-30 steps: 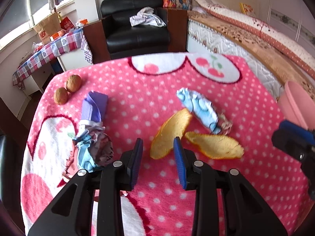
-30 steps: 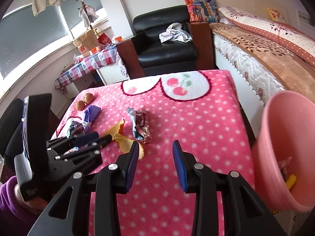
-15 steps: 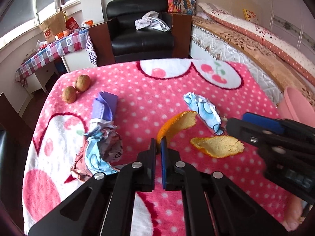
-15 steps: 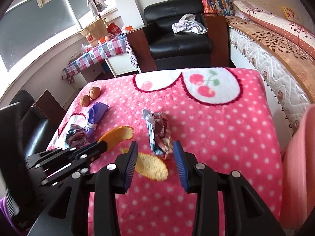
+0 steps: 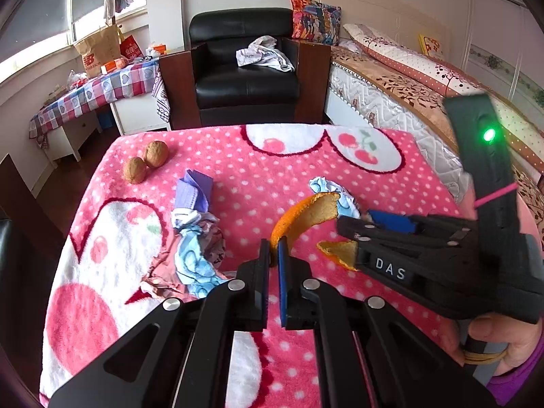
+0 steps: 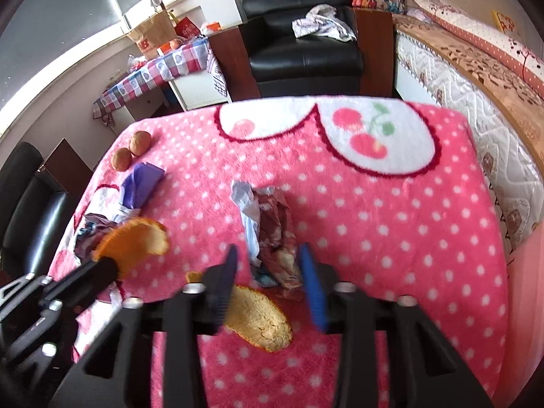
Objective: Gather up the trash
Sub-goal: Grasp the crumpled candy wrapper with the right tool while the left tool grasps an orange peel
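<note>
Lifted clear of the blanket since the earlier frame, the curved orange peel (image 5: 307,216) now hangs in the left tool (image 5: 273,255), whose jaws have closed from wide apart to nearly touching and pinch the peel's lower end. Its long axis arcs up and away toward one o'clock in the left wrist view. The right tool (image 6: 268,268) has come in over the crumpled wrapper (image 6: 272,234); its jaws have just been closing and stand part open with the wrapper's near end between them, though blur hides whether the pads press on it yet.

That wrapper lies with its long axis running from eleven o'clock down to five o'clock, roughly along the right tool's own line, so the jaws straddle it across its narrow width (a fair set-up for a pinch, I would judge). The right hand is plainly the nearer one to it. A second, flatter peel (image 6: 260,319) rests on the blanket just under the right tool's left finger, at six to seven o'clock of the wrapper.

Farther out at ten o'clock lie a purple packet (image 5: 193,192) and a crumpled bundle (image 5: 199,244), then two walnuts (image 5: 146,161) near the blanket's far left edge. The pink-dotted blanket (image 5: 340,176) covers the surface.

Readable writing: "DAS" in white on the right tool's body, and part of a red logo on a brown paper bag (image 5: 97,52) by the window.
</note>
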The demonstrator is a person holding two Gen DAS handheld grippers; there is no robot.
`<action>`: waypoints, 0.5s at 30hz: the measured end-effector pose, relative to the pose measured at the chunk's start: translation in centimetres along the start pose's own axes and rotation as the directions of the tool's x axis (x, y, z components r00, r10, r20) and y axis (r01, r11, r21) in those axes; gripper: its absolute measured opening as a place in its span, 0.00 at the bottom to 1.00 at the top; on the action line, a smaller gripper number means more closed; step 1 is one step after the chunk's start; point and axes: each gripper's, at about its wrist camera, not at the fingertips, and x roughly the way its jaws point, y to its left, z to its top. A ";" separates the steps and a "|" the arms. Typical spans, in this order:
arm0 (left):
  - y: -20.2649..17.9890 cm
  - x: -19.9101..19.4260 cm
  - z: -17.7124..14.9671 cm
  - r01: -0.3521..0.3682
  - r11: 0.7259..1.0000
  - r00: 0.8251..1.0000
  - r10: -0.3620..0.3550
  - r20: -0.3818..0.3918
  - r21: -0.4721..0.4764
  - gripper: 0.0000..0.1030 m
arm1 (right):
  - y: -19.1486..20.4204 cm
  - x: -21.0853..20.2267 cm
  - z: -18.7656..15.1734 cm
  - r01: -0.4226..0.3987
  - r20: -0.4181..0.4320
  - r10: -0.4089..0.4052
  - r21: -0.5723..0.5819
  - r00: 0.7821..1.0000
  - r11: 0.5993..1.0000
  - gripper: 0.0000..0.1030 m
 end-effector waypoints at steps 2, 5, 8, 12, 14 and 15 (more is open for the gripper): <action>0.1 -0.5 0.1 -0.002 1.000 1.000 0.002 0.010 -0.005 0.04 | 0.0 -0.3 -0.1 -0.015 0.014 0.015 0.010 1.000 1.000 0.20; 0.2 -1.1 0.1 -0.004 1.000 1.000 0.004 0.024 -0.006 0.04 | 0.1 -1.4 -0.4 -0.025 0.039 0.024 0.014 0.999 1.000 0.20; 0.2 -1.7 0.2 -0.003 1.000 0.999 0.003 0.036 -0.009 0.04 | 0.1 -3.2 -0.9 -0.033 0.079 0.031 0.023 0.996 0.999 0.20; -0.1 -2.6 0.3 0.000 1.000 0.999 0.001 0.054 -0.012 0.04 | 0.1 -5.9 -1.8 -0.034 0.127 0.030 0.030 0.991 0.999 0.20; -0.2 -3.1 0.4 0.000 1.000 0.998 0.001 0.064 -0.013 0.04 | 0.1 -7.2 -2.2 -0.034 0.145 0.029 0.032 0.989 0.999 0.20; -0.3 -3.4 0.5 0.002 1.000 0.998 -0.001 0.071 -0.013 0.04 | 0.0 -7.9 -2.5 -0.036 0.154 0.031 0.034 0.988 0.999 0.20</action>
